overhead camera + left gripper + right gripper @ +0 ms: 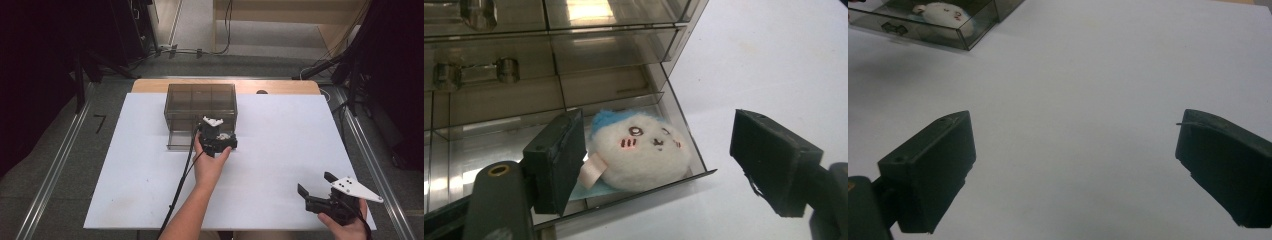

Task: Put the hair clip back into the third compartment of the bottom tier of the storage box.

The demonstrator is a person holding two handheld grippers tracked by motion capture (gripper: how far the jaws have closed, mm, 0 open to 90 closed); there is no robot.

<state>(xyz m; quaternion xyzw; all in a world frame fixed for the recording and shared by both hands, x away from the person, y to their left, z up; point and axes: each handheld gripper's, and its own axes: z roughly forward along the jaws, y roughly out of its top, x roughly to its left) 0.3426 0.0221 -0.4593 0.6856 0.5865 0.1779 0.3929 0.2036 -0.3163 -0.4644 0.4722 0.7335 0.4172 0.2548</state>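
My left tongs [656, 165] are open at the pulled-out drawer [180, 139] of the smoky clear plastic cabinet [200, 103] near the counter's far edge. The white round plush toy with blue top [639, 150] lies inside, just ahead between the jaws. My right tongs [1073, 175], open too, wait near the right corner.

A small round white plush [640, 156] with a blue top, pink cheeks and a tag lies inside the pulled-out bottom drawer [684, 127] of a smoky clear drawer box [200, 105].
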